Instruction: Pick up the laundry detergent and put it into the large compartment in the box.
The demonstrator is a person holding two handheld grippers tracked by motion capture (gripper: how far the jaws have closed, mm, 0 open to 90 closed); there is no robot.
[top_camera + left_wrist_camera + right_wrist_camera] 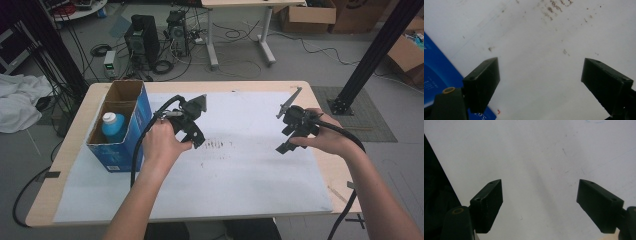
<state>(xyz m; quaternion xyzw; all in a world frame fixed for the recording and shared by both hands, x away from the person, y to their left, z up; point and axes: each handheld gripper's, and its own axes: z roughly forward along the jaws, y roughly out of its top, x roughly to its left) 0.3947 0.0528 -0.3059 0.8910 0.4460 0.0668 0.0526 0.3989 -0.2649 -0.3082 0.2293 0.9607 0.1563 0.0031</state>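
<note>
left gripper (540, 82): jaws spread, empty, over stained white sheet (240, 165) | right gripper (539, 205): jaws spread, empty | blue carton (120, 127): open-topped, at table's left, just beside left gripper; blue bottle (113, 126), white cap, upright inside

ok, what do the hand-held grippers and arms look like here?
Both are black: the left hand-held gripper and right hand-held gripper each have two blocky black jaws with small screw holes, a brass-coloured ring by the left-hand jaw, a grey three-cornered plate on top and a thick black cable trailing. Forearms are bare, no sleeves.
</note>
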